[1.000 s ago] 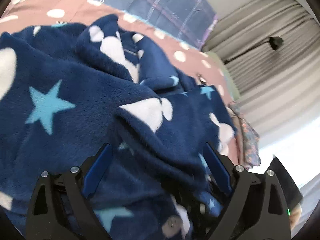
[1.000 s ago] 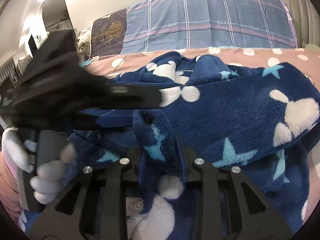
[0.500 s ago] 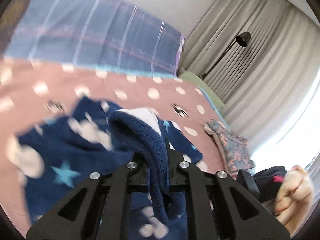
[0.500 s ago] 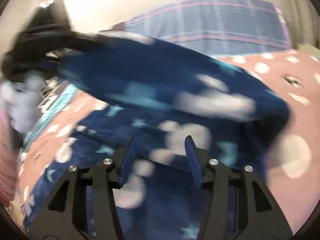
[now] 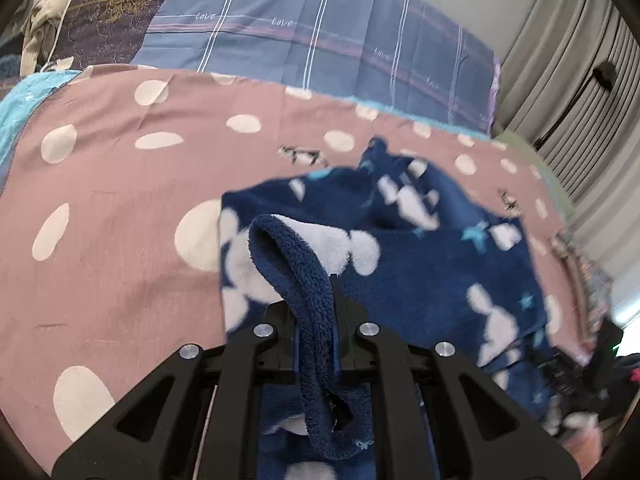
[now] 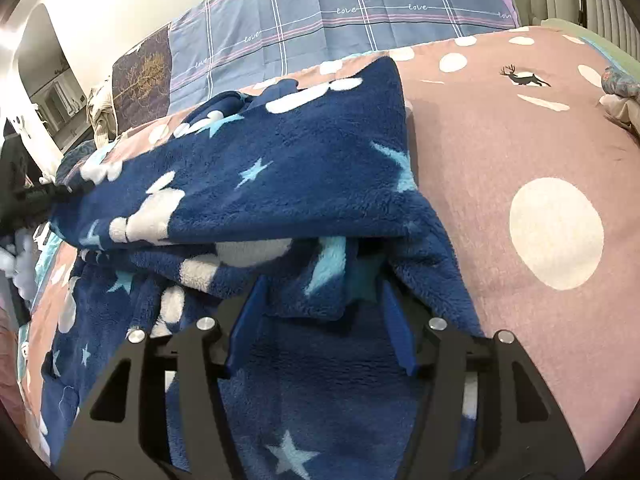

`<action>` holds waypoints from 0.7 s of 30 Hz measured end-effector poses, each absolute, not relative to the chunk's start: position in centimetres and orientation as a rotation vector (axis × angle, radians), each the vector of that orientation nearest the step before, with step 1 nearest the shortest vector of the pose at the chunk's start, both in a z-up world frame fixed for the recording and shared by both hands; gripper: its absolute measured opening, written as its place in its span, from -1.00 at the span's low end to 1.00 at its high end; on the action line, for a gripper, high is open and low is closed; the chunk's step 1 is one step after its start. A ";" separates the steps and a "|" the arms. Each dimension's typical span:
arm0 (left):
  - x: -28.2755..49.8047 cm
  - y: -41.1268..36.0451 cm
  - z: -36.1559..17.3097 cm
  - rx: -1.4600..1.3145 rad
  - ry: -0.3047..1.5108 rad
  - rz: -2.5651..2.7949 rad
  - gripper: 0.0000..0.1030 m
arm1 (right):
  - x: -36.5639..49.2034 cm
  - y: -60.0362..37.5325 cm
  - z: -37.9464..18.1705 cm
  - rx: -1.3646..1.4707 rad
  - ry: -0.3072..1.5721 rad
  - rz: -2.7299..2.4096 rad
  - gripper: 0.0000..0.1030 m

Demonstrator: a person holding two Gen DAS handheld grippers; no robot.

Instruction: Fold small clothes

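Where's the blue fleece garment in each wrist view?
Left wrist: fleece garment fills centre to lower right; an edge is pinched in the shut left tongs at bottom centre.
Right wrist: fleece garment spans left and centre, a fold hanging between the open right tongs.
Shared landmark: plaid pillow along the top, behind the pink dotted sheet.

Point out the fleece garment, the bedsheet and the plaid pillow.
fleece garment (image 5: 420, 276), left wrist view, on its flat navy middle
bedsheet (image 6: 500, 136), right wrist view, on a bare pink patch
plaid pillow (image 5: 320, 36), left wrist view, on its blue front
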State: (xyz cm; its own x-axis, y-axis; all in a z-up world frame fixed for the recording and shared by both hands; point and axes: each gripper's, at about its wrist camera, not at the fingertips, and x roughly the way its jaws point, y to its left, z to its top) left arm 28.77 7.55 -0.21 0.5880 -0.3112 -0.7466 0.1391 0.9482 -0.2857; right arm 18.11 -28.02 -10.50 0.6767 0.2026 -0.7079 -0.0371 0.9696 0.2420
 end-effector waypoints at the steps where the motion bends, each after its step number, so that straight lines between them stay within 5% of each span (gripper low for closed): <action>1: 28.8 7.4 -0.5 -0.197 0.912 -0.259 -0.78 | 17.9 -28.1 -10.3 0.216 0.809 0.132 0.11; 9: 28.2 8.5 2.5 -0.209 0.810 -0.280 -0.76 | 14.7 -28.2 -5.3 0.144 0.568 0.112 0.09; 17: 28.8 8.3 -3.5 0.006 0.928 -0.115 -0.18 | 18.2 -27.0 -8.4 -0.085 0.731 0.030 0.15; 21: 28.3 8.7 -0.3 -0.010 0.849 -0.107 -0.16 | 17.9 -28.0 -6.9 -0.019 0.692 0.058 0.16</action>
